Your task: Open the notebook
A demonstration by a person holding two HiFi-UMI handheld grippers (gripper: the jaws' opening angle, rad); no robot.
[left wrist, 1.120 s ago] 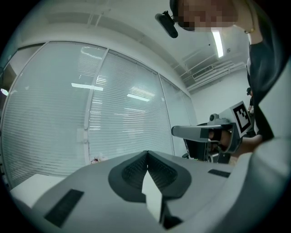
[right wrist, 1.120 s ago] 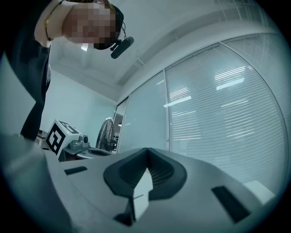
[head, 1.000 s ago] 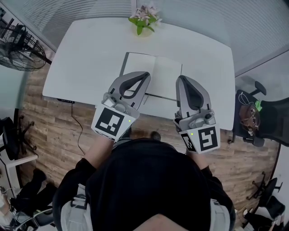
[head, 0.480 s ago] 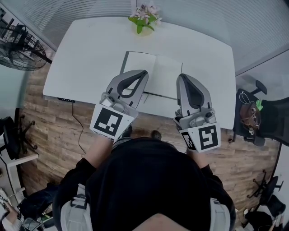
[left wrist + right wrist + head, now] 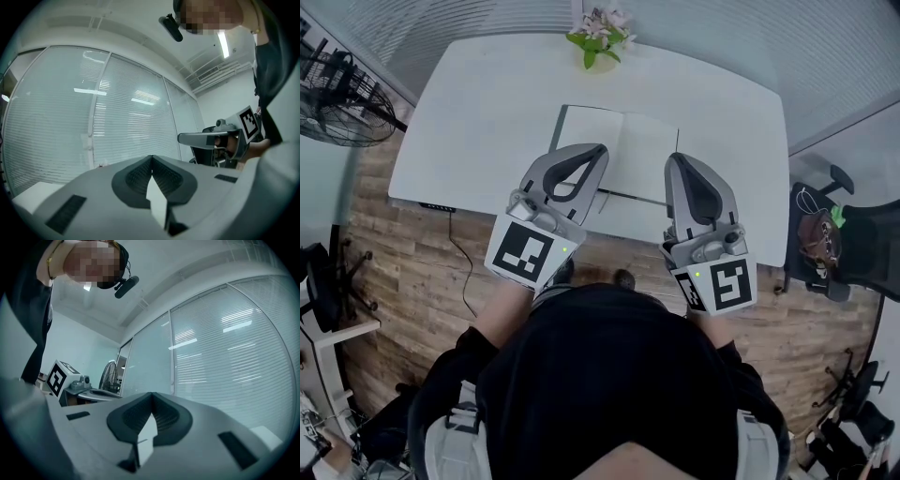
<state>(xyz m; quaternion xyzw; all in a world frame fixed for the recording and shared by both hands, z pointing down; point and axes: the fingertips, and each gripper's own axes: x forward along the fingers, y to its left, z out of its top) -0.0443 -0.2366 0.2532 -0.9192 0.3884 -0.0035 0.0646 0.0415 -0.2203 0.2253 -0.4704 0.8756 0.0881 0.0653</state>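
The notebook (image 5: 628,150) lies open on the white table (image 5: 478,112), its blank pages facing up. My left gripper (image 5: 601,150) hovers over the notebook's near left part, and its jaws meet with nothing between them. Over the notebook's near right corner, my right gripper (image 5: 674,161) is held level beside it, also shut and empty. In the left gripper view the closed jaws (image 5: 151,157) point at the window blinds, with the right gripper (image 5: 220,138) off to the side. The right gripper view shows its own shut jaws (image 5: 152,394) and the left gripper (image 5: 75,383).
A small pot of flowers (image 5: 600,42) stands at the table's far edge. A floor fan (image 5: 342,98) is to the left and an office chair (image 5: 844,248) to the right. Window blinds (image 5: 117,117) run behind the table.
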